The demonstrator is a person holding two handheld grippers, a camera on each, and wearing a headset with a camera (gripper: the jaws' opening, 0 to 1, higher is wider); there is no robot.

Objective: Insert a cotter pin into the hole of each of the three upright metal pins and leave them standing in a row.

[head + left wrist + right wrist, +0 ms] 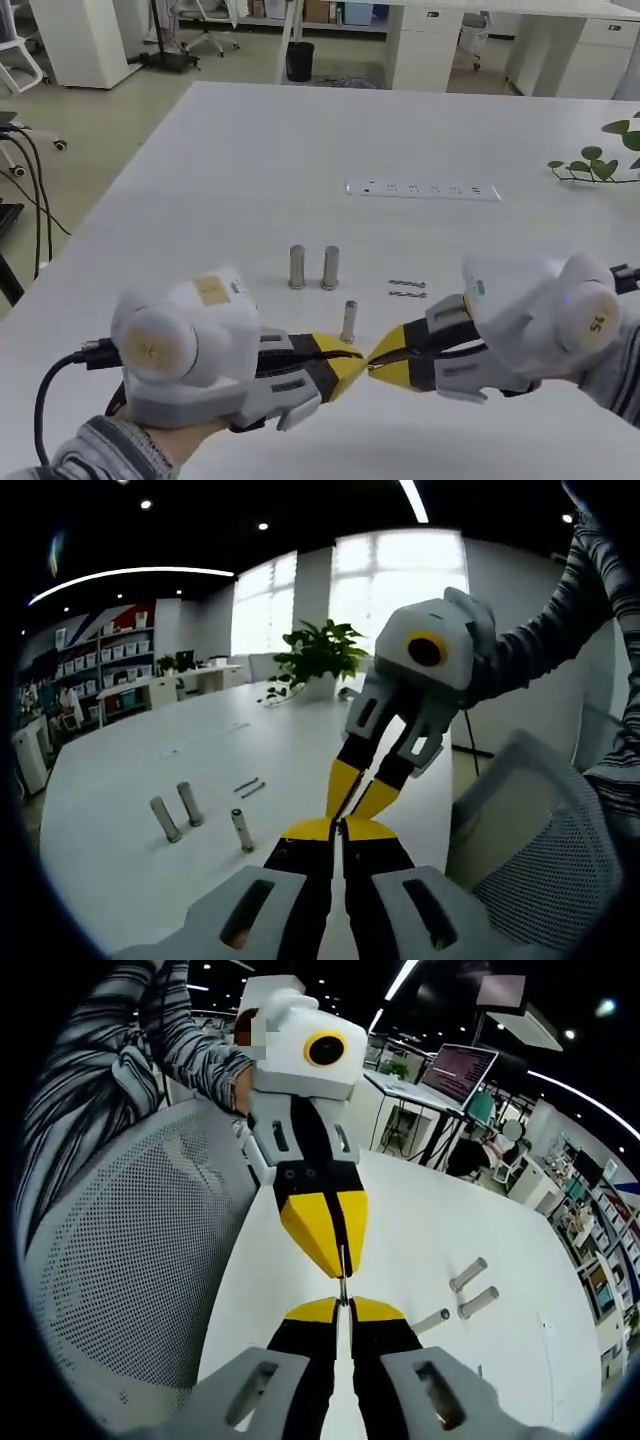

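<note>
Three upright metal pins stand on the white table: two side by side [297, 267] [330, 267], and a shorter one [348, 321] nearer to me. Just right of them lie two loose cotter pins [407, 289]. My left gripper [358, 366] and right gripper [378, 362] meet tip to tip above the table's near part, in front of the near pin. Both are shut. A thin cotter pin [342, 1285] bridges the two tips, and each gripper seems to pinch one end. The left gripper view looks past the jaws to the metal pins [243, 830].
A white power strip [422, 190] lies further back on the table. Plant leaves [598, 163] reach in at the right edge. A mesh office chair [130, 1240] stands close to the table's near side. Desks and cabinets stand beyond the table.
</note>
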